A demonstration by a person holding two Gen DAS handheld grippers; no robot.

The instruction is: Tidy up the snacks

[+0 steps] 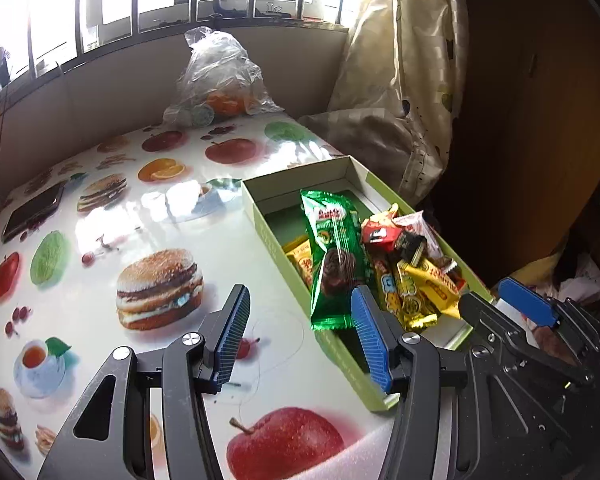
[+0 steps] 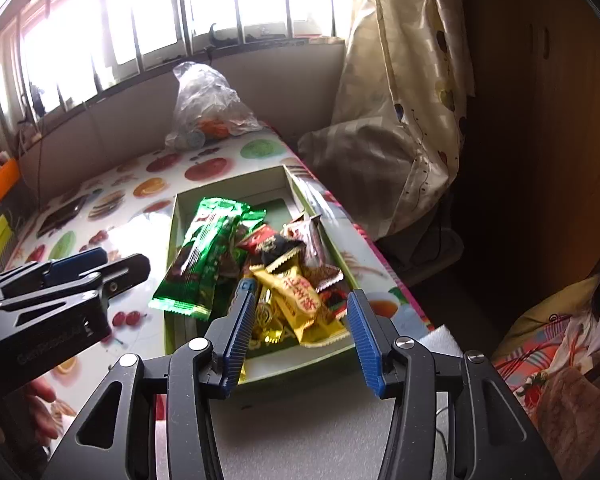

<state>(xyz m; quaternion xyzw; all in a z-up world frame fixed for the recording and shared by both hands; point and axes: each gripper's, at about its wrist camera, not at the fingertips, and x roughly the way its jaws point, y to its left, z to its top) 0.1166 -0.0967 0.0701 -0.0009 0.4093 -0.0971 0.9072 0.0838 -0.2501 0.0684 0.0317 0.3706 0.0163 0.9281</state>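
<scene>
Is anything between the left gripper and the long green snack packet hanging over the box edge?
Nothing visible. The left gripper is open and empty, with the green packet just beyond its right finger, lying over the box's near wall. The right gripper is off to the side.

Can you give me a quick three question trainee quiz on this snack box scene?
1. True or false: the long green snack packet lies fully inside the green box.
2. What does the left gripper hold? A) a packet B) nothing C) the box
3. What lies in the clear plastic bag near the window?

Key: 1. False, one end hangs over the box wall. 2. B, its fingers stand apart, empty. 3. Orange fruit.
</scene>
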